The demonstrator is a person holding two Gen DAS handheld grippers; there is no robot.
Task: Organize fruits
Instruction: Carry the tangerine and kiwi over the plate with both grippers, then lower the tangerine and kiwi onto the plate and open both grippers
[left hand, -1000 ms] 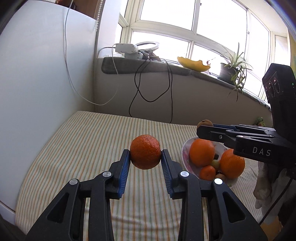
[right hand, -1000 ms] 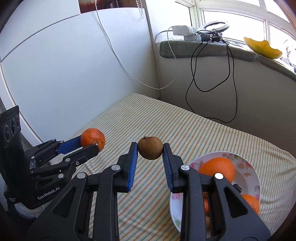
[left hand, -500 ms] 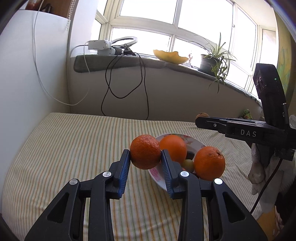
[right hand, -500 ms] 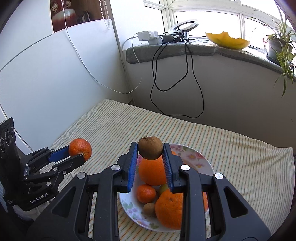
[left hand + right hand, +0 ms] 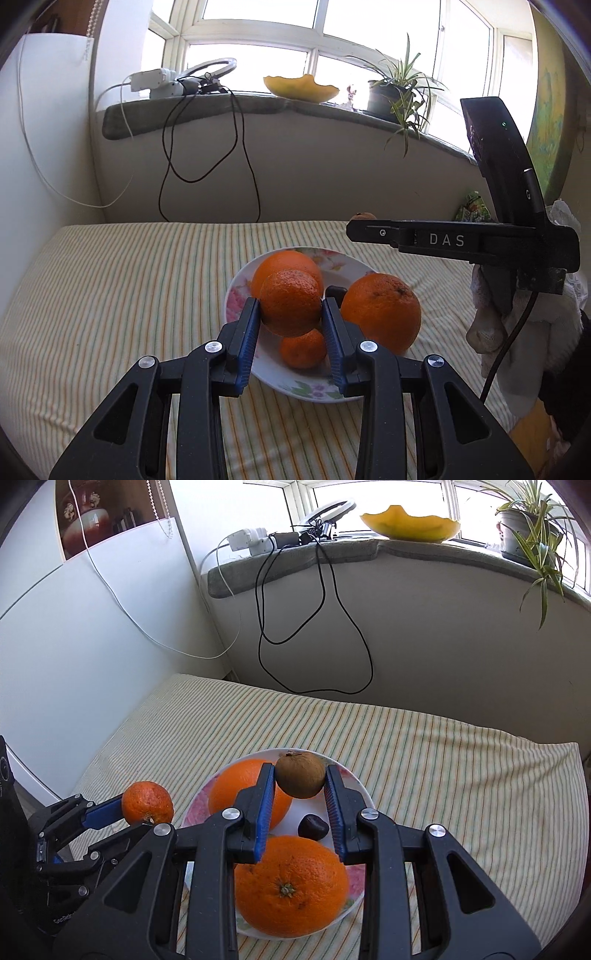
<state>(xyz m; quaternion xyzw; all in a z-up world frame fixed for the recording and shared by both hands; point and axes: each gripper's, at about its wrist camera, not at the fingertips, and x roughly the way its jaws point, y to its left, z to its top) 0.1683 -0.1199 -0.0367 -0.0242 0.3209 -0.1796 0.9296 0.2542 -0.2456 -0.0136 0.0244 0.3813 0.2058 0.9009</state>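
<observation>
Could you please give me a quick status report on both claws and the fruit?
Left claw shut on mandarin, over plate. Right claw shut on kiwi, also over plate. Two big oranges crowd the plate.

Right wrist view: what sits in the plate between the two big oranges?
A small dark fruit, chestnut-like, lies on the plate between the far orange and the near orange, seen below the kiwi held by the right gripper.

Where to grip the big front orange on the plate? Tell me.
Across its widest middle, from above, jaws on the left and right flanks of the big orange. It is round, stem end up, and a second orange and a dark fruit crowd its far side.
</observation>
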